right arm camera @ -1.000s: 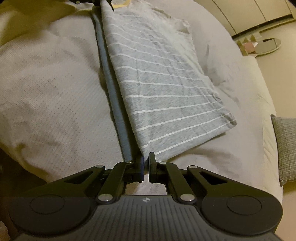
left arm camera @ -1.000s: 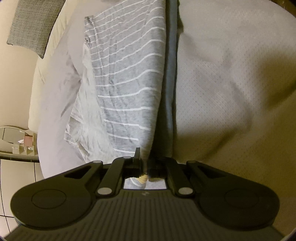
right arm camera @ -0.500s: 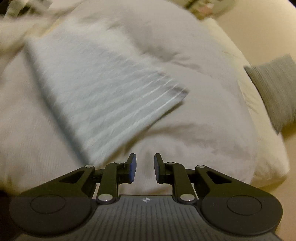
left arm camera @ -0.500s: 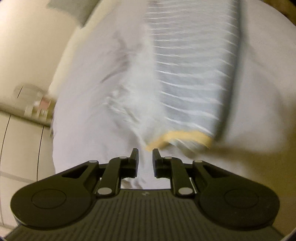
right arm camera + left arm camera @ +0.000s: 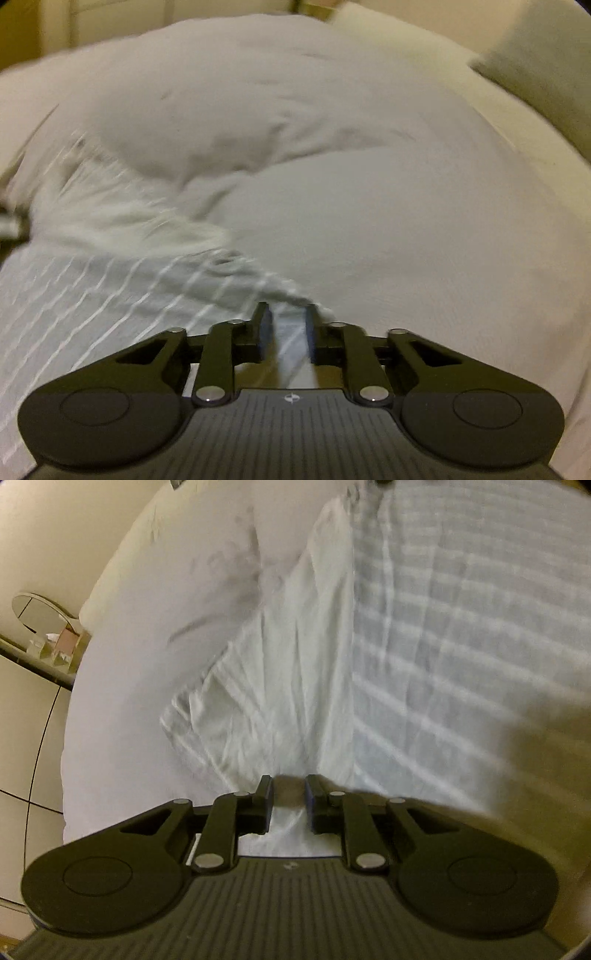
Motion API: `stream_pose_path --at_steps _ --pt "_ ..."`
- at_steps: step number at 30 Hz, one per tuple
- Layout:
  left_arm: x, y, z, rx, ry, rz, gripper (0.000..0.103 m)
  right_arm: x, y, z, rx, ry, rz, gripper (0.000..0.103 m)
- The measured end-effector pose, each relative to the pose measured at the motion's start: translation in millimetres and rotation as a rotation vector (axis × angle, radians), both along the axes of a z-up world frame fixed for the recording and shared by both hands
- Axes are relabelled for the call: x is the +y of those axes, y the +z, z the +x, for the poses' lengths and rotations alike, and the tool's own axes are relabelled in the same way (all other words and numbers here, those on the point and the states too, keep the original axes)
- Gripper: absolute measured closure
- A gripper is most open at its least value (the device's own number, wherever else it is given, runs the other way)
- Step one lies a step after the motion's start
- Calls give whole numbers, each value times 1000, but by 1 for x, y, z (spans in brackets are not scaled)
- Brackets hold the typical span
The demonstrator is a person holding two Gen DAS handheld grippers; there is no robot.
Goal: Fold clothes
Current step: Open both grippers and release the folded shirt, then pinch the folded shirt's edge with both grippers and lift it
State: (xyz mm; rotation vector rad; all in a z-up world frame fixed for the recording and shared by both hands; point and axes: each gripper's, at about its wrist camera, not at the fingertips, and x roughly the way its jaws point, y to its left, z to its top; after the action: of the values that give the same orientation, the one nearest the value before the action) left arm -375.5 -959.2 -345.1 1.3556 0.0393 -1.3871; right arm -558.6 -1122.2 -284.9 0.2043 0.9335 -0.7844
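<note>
A grey garment with thin white stripes point(image 5: 461, 635) lies flat on the bed, with a paler, creased inside-out flap point(image 5: 288, 686) along its left side. My left gripper point(image 5: 288, 788) hovers open just over the near edge of that flap, nothing pinched between its fingers. In the right wrist view the same striped garment point(image 5: 110, 291) fills the lower left, blurred by motion. My right gripper point(image 5: 287, 314) is open right above the garment's corner, with cloth showing in the gap between the fingers.
The garment rests on a pale duvet point(image 5: 351, 166) that covers the bed. A grey cushion point(image 5: 543, 70) sits at the far right. Beside the bed on the left stands a low round table point(image 5: 40, 616) with small items point(image 5: 62, 646), over a tiled floor point(image 5: 22, 738).
Both grippers were shut on the stretched garment edge a second ago. They opened, dropped it on the bed, and have swung round close over the cloth.
</note>
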Motion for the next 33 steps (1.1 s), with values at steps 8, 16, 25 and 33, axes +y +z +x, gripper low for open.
stream_pose_path --at_steps 8,16,25,33 --pt "-4 40 14 140 35 -61 86 52 28 -20 -97 30 36 94" --pt "-18 9 18 234 82 14 88 109 -17 -20 5 163 153 94" --pt "74 61 15 218 -35 -53 67 174 21 -40 94 296 42 88" --pt "161 36 -31 58 -347 12 68 226 8 -31 241 436 -89 81"
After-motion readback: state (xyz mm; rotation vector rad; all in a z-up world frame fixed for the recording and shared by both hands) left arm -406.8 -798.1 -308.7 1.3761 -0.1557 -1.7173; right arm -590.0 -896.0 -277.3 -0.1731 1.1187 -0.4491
